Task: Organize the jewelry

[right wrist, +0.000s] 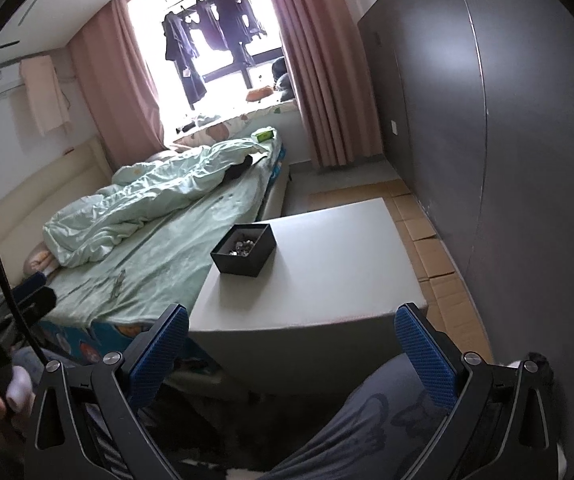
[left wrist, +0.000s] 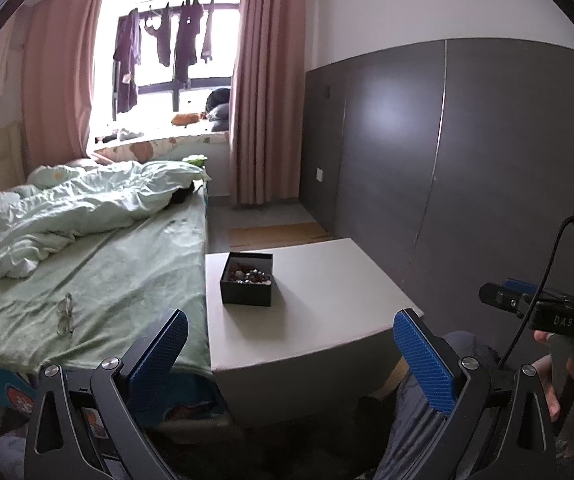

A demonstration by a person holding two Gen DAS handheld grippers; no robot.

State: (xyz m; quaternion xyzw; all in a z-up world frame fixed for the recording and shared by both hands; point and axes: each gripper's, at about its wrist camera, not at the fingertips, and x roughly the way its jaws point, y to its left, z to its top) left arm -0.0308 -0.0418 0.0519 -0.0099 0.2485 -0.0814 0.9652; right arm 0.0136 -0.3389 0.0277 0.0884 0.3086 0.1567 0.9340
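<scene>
One black box [left wrist: 247, 284] at frame centre holds a heap of jewelry [left wrist: 248, 274], too small to count. One white table [left wrist: 327, 304]. One bed [left wrist: 135, 264], left. One pair of glasses [left wrist: 65, 314], lower left. Two pink curtains [left wrist: 253, 80], top.

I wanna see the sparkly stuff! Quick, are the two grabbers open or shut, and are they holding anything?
Left gripper: open, holding nothing.
Right gripper: open, holding nothing.
The jewelry sits in the black box.
</scene>
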